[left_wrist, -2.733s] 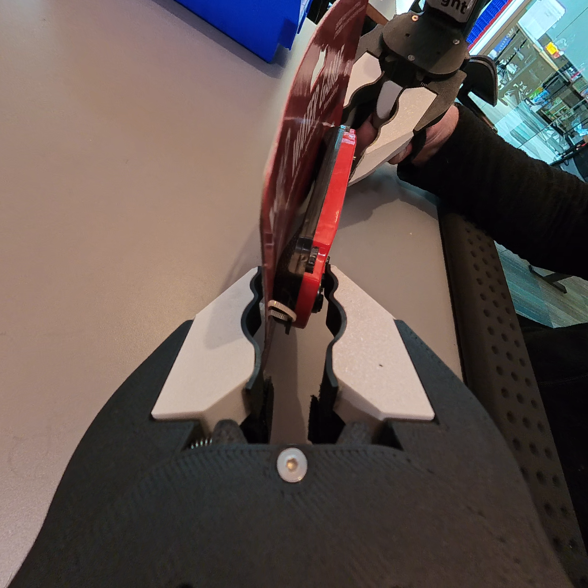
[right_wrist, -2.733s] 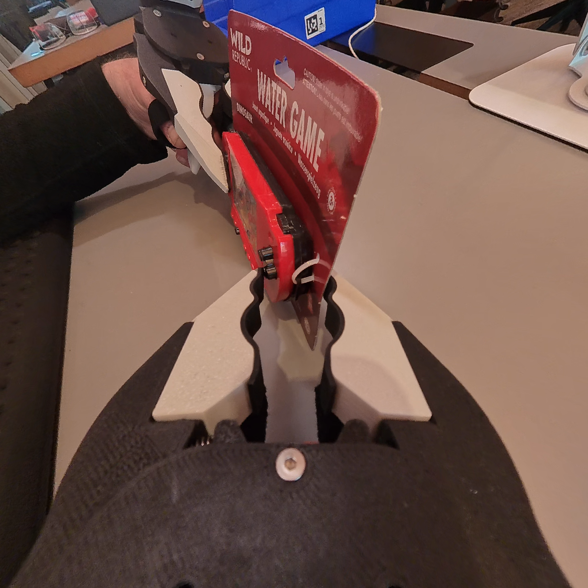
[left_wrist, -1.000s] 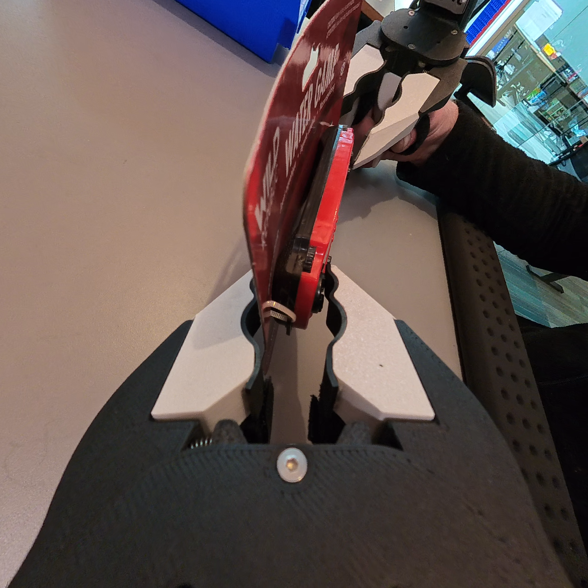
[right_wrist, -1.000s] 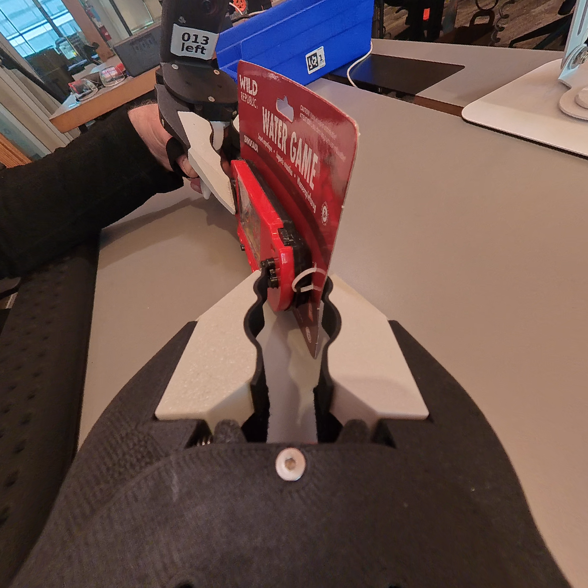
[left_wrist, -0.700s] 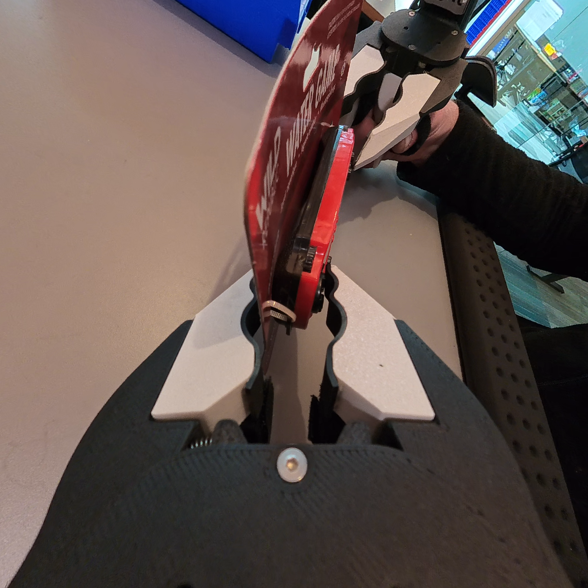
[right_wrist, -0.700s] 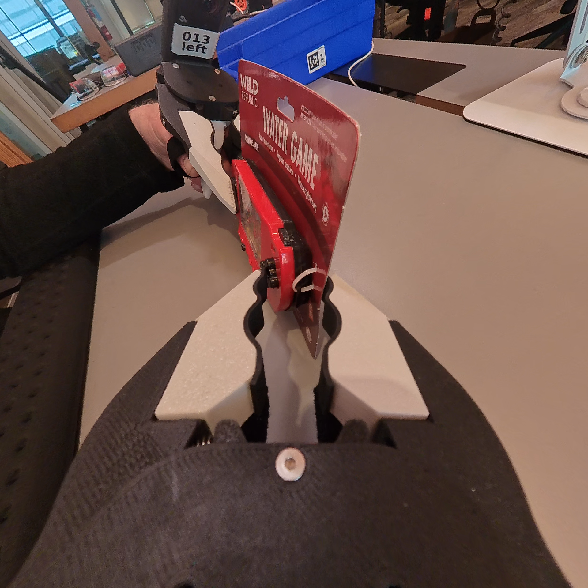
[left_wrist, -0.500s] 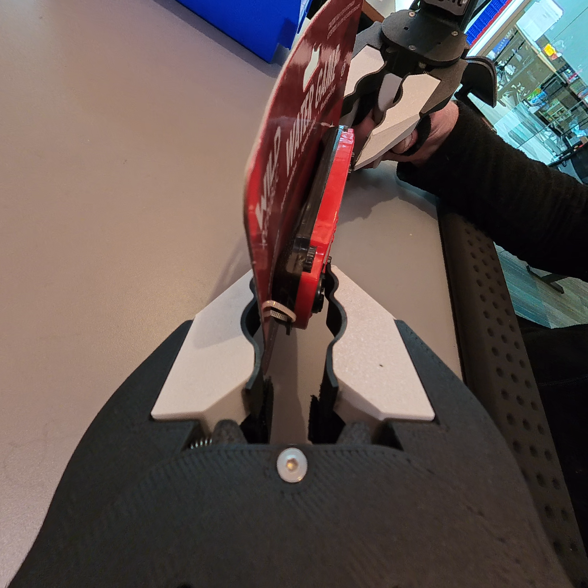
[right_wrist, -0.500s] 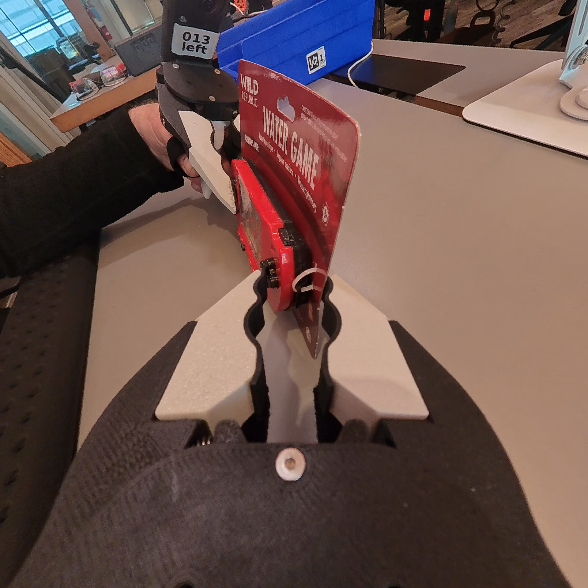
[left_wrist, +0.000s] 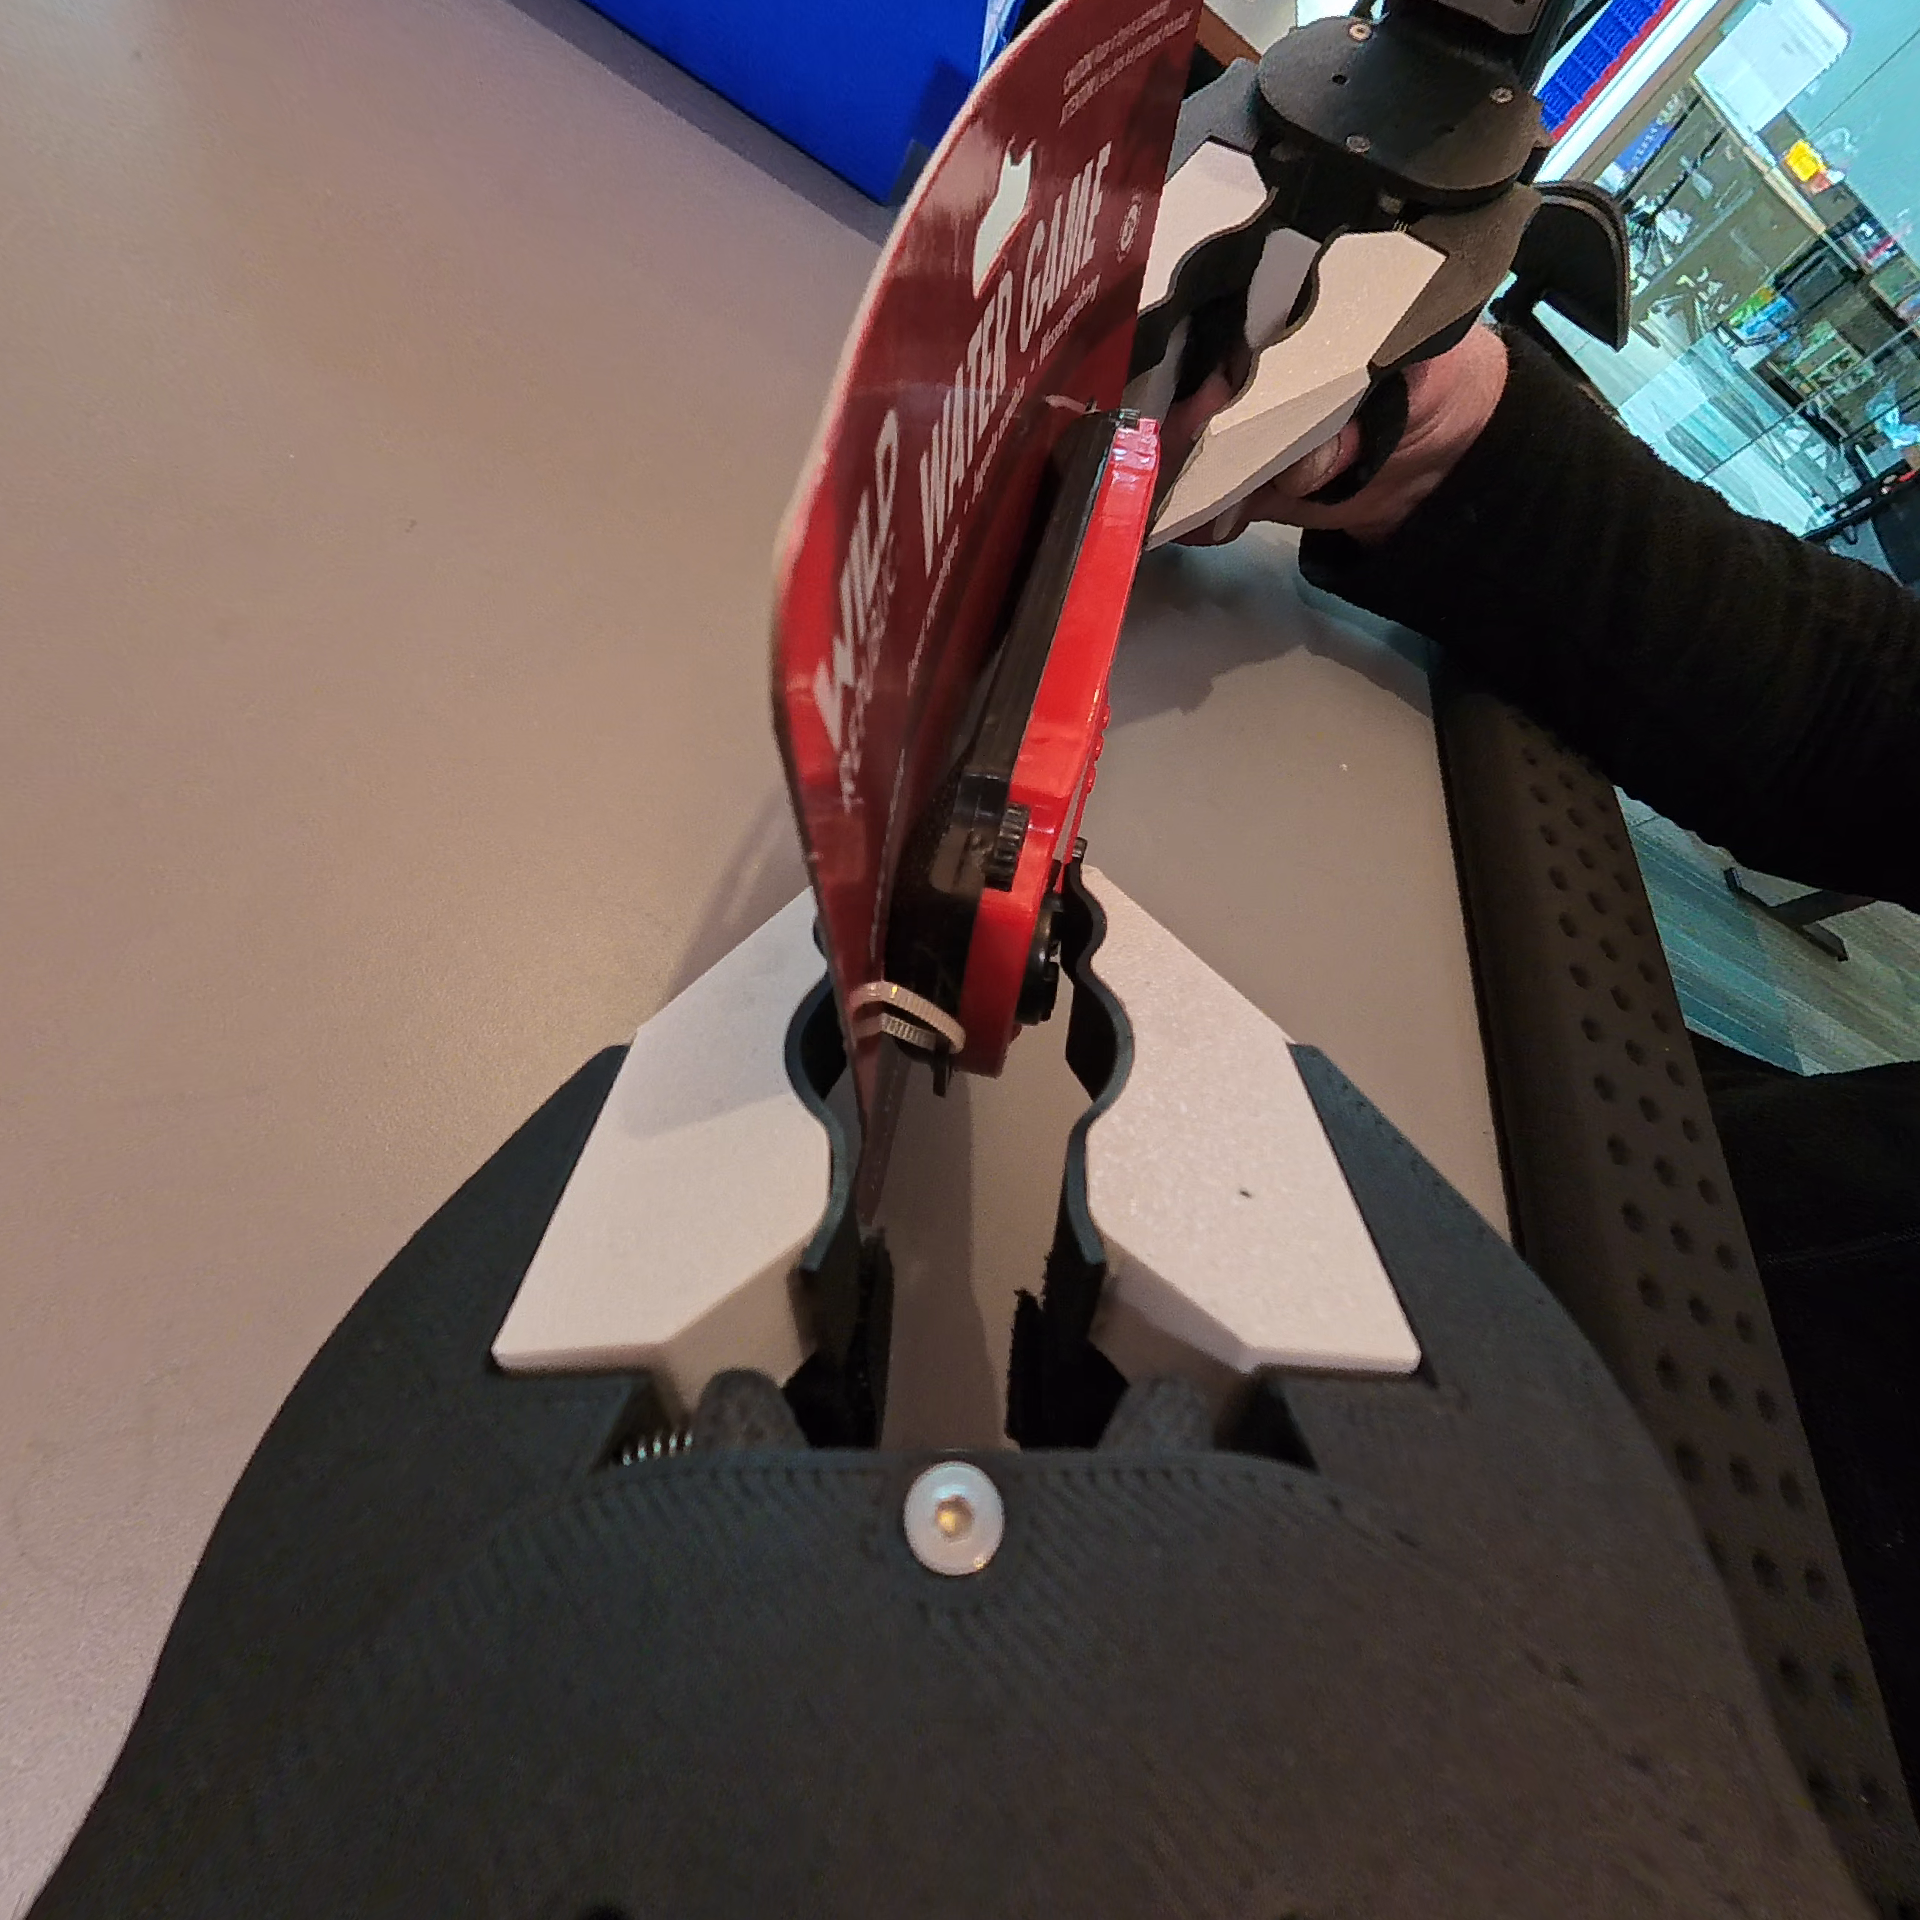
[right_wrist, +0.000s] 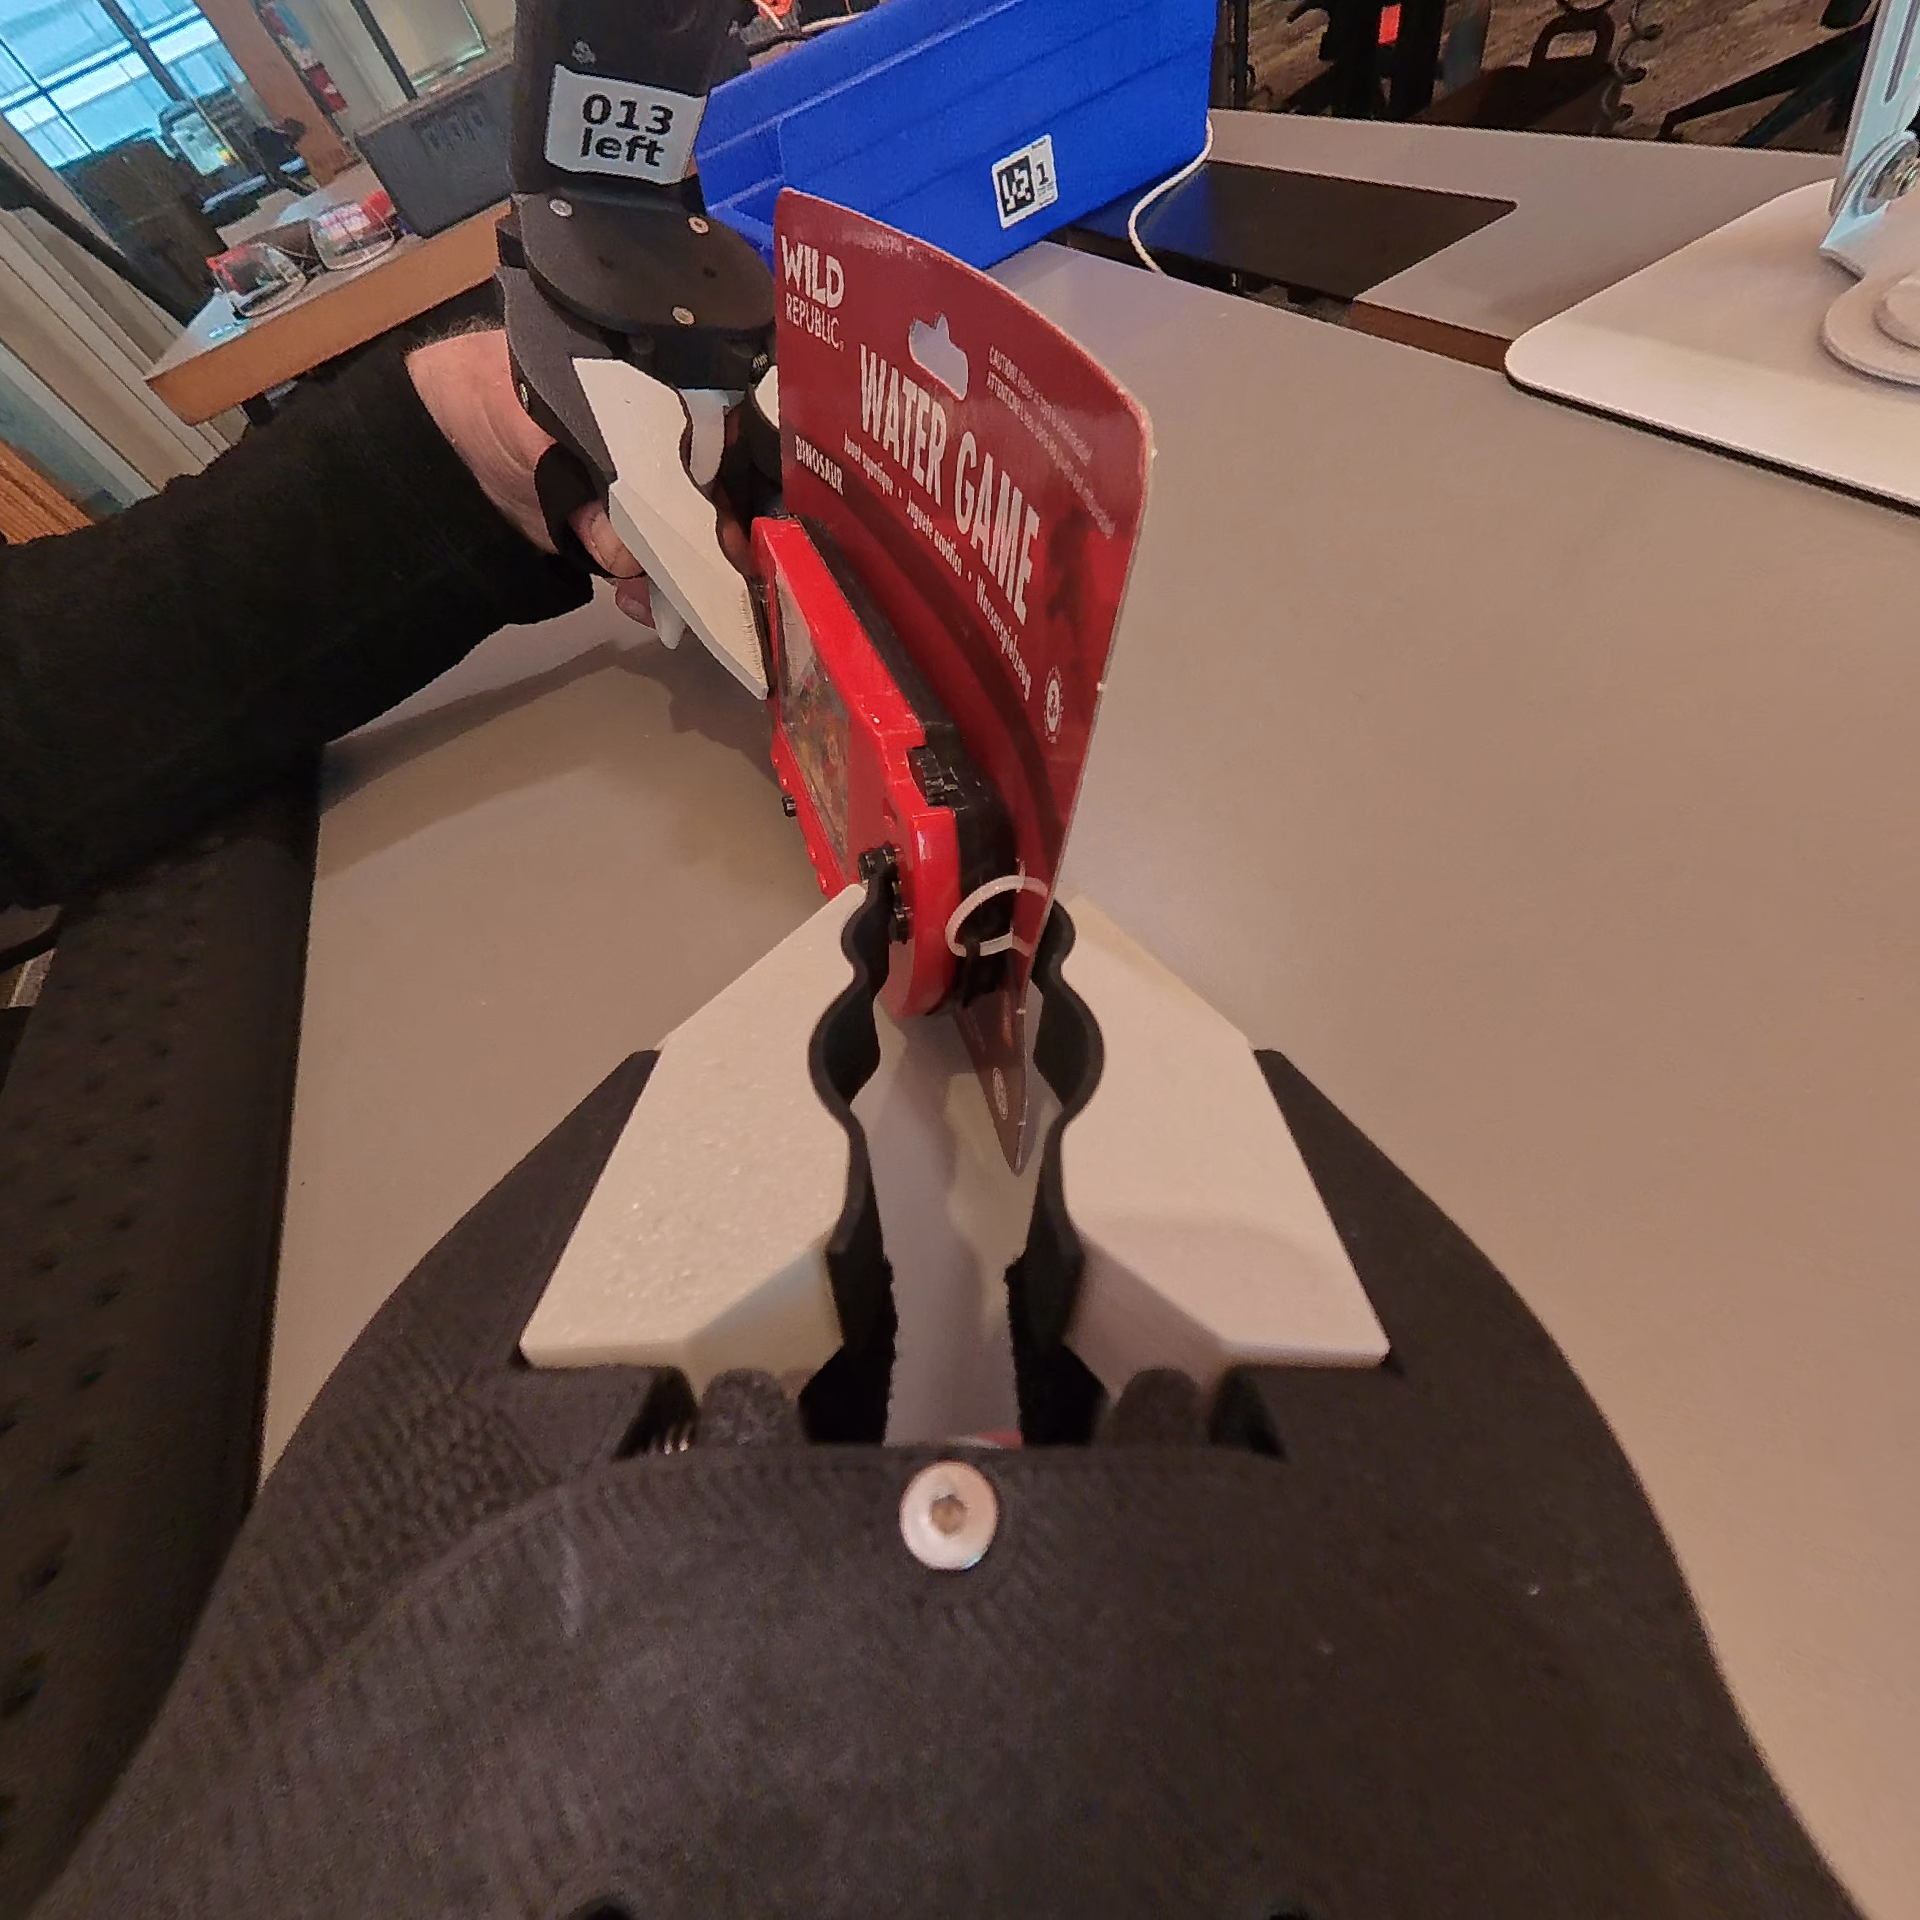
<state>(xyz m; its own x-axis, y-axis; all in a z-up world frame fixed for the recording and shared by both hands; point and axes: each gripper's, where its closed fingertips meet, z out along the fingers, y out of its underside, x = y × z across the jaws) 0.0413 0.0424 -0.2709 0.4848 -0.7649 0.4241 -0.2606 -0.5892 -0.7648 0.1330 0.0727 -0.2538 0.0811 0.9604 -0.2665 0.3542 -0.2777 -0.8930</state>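
A: Red card and red plastic fill both views: a carded toy (left_wrist: 997, 582) (right_wrist: 935, 644), held edge-on above a grey table (left_wrist: 364, 520) (right_wrist: 1455, 727). What is hard to read?

B: The toy's front window, seen at a steep angle in the right wrist view, is only a blur of colour. The card's far face is hidden in both views, and its top is cut off by the frame edge in the left wrist view.

A: And the grip?

B: The left gripper (left_wrist: 951, 997) (right_wrist: 743, 582) has its fingers closed narrowly on one end of the package, card against one pad and the red case against the other. The right gripper (right_wrist: 951, 966) (left_wrist: 1174, 436) clamps the opposite end the same way (each tool appears farther off in the other's view, in a hand with a black sleeve).

A: The package itself?

B: A dark red backing card with a hang slot, a flat red and black handheld case tied to it by a white zip tie (left_wrist: 904, 1023) (right_wrist: 987, 925). It hangs clear of the table, spanning the two grippers. A blue bin (right_wrist: 935, 135) (left_wrist: 810, 94) stands on the table behind.
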